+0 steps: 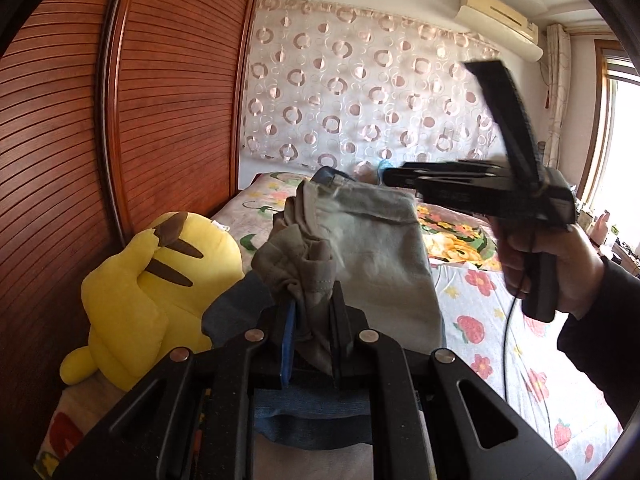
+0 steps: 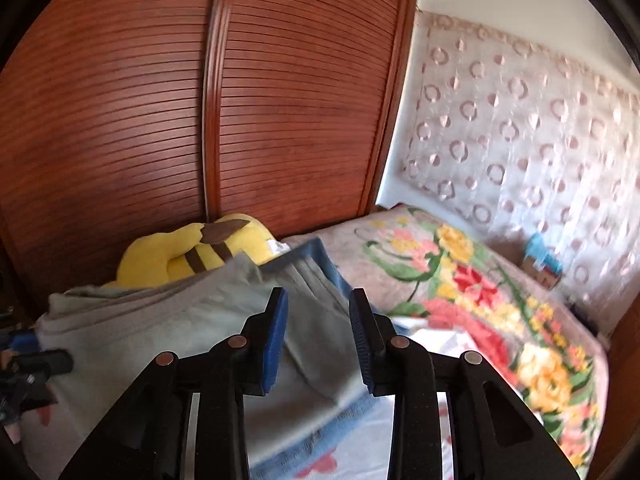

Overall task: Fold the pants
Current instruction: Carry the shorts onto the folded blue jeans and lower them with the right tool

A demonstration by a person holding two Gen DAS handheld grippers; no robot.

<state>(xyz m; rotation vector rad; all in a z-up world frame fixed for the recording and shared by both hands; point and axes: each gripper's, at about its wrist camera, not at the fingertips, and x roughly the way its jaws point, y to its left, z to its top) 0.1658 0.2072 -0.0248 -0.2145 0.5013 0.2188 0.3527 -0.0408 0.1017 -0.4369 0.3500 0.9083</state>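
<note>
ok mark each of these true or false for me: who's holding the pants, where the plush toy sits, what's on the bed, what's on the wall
1. The left gripper is shut on the grey-green cotton pants. True.
2. The right gripper also clamps the pants. False: its jaws stand open with nothing between them.
3. The yellow plush toy lies against the slatted red-brown wooden wardrobe. True.
4. The bed carries a plain white sheet. False: the flowered bedspread is printed in red, yellow and green.
5. A white air conditioner hangs high on the wall. True.

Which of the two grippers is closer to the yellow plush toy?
Left. The left gripper, shut on the pants, sits right beside the plush toy. The right gripper is open and empty over the pants, farther from it.
</note>
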